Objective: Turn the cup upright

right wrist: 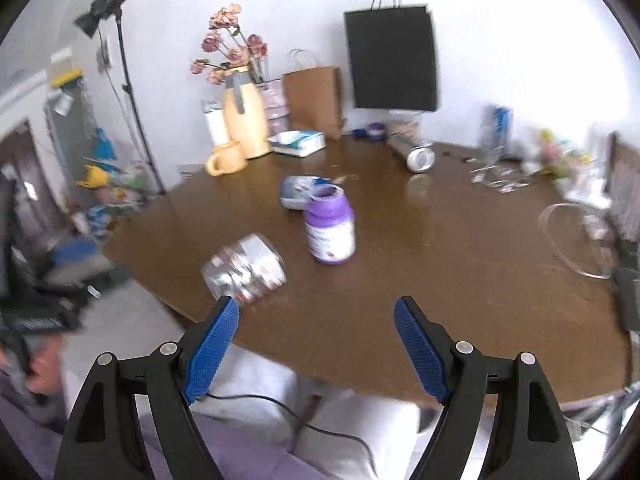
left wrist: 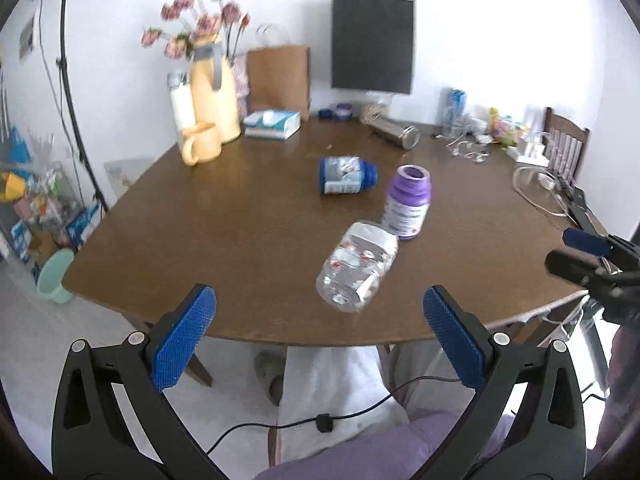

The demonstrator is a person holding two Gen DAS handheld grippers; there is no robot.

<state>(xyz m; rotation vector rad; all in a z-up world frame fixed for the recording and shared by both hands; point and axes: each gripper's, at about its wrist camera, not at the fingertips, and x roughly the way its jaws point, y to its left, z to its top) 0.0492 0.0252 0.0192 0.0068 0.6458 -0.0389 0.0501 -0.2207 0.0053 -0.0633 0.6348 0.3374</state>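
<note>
A clear plastic jar lies on its side near the front edge of the brown wooden table, its white-lidded end toward the purple bottle and its base toward the camera; the two look to be touching or just beside each other in the left wrist view, though the right wrist view shows a small gap of bare wood between them. The purple bottle stands upright with its mouth open; behind it a blue bottle lies on its side, well apart from the clear jar.

The left gripper hangs over the table's front edge with its blue pads spread wide and nothing between them — the clear jar sits just ahead of the gap, untouched; the right gripper is likewise released, jaws wide, held above the near edge with the jar off its left fingertip, and the blurred overlap there does not let me tell whether that pad touches it.

Farther back stand a yellow jug with pink flowers rising behind it, a yellow mug just in front of the jug, a tissue pack, a brown paper bag and a black paper bag against the wall; a metal canister lies on its side toward the rear right. White-trousered legs show beneath the table edge.
</note>
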